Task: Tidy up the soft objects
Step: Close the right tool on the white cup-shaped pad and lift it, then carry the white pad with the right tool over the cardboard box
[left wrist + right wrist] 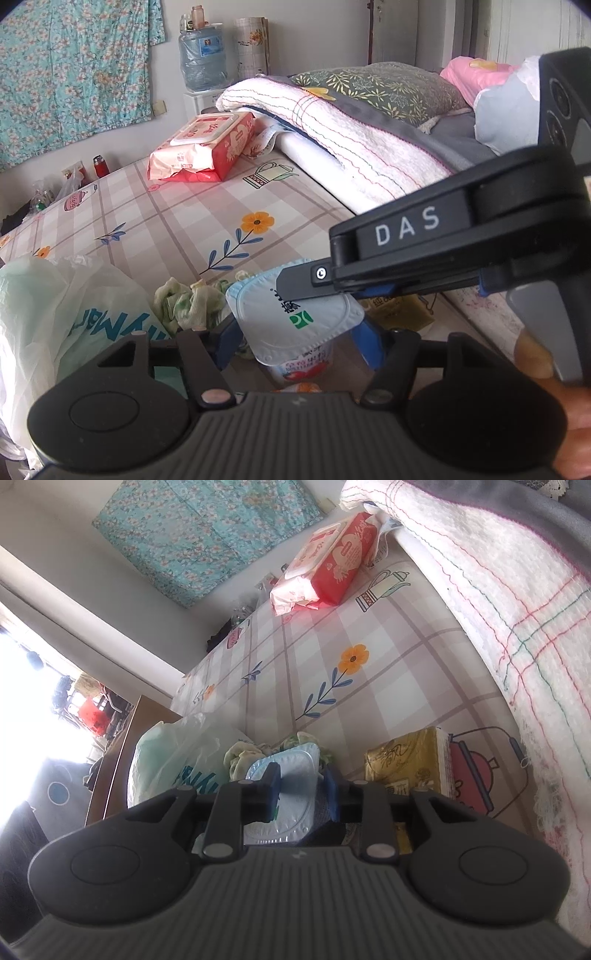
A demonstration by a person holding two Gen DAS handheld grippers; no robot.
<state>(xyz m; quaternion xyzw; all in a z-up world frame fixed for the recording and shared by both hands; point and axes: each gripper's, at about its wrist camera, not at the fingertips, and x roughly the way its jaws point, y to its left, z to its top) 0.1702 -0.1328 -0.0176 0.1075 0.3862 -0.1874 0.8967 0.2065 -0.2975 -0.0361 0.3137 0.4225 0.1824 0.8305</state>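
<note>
Now | yogurt cup [295, 325] clamped in left hand-held gripper [297, 345] | right hand-held gripper [301, 794] loosening on lid

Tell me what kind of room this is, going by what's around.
Most likely a bedroom in a home. The work goes on atop a bed with a plaid, flower-printed sheet, a leaf-patterned pillow and a folded white quilt lie along one side, and a floral cloth hangs on the wall.

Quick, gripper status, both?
Left gripper: closed on the yogurt cup.
Right gripper: jaws narrow at the lid; grip cannot be told.
</note>
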